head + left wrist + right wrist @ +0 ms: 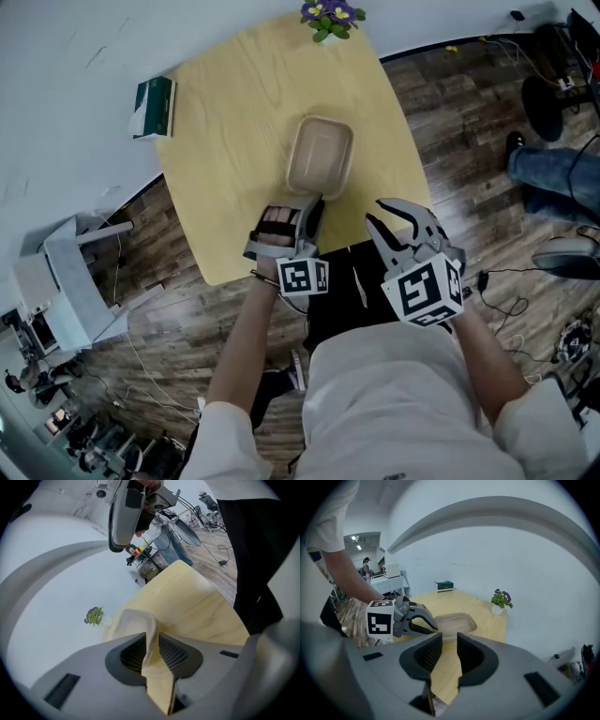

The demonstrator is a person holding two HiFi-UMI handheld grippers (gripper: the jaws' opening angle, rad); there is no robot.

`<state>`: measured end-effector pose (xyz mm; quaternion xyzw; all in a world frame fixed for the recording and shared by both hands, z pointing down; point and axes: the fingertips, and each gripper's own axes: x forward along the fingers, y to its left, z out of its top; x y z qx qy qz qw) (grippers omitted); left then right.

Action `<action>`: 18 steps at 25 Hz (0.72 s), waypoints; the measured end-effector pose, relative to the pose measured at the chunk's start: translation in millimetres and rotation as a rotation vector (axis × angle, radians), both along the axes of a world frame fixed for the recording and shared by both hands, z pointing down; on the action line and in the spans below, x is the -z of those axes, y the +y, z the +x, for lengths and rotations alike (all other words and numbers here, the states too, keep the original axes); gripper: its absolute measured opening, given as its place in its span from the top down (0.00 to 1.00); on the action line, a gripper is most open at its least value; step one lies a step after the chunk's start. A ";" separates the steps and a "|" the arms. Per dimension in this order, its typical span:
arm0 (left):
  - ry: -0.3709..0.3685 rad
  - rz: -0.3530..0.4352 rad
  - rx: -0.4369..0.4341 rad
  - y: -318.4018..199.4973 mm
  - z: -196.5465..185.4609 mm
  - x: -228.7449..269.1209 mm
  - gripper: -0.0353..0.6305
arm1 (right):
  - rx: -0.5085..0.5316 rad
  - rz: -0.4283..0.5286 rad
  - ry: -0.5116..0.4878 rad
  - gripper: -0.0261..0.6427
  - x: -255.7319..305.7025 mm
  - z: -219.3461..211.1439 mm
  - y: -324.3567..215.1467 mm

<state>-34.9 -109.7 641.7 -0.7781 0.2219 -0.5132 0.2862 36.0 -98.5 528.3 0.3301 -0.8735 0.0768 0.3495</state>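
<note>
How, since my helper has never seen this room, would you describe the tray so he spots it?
Find the pale wooden table by the white wall. Near its middle lies a beige tray, its near rim in the left gripper. Unlike the plant and green box at the edges, it is shallow and empty.

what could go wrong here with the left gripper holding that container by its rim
The left gripper pinches only the thin near rim of the container, so the rim may flex or slip out if it's lifted. The right gripper is open and clear of it, so nothing would steady the far side and it might tilt.
</note>
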 end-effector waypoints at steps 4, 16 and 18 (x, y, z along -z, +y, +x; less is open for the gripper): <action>0.014 -0.016 0.005 0.1 1.4 1.9 0.82 | -0.004 0.000 -0.002 0.81 0.6 -0.3 1.1; 0.035 -0.038 0.015 1.0 0.9 12.2 0.84 | -0.015 0.000 -0.038 0.81 6.5 -1.1 -0.1; 0.037 -0.033 0.015 0.7 0.6 14.6 0.84 | -0.017 0.004 -0.040 0.81 7.9 -1.4 -0.9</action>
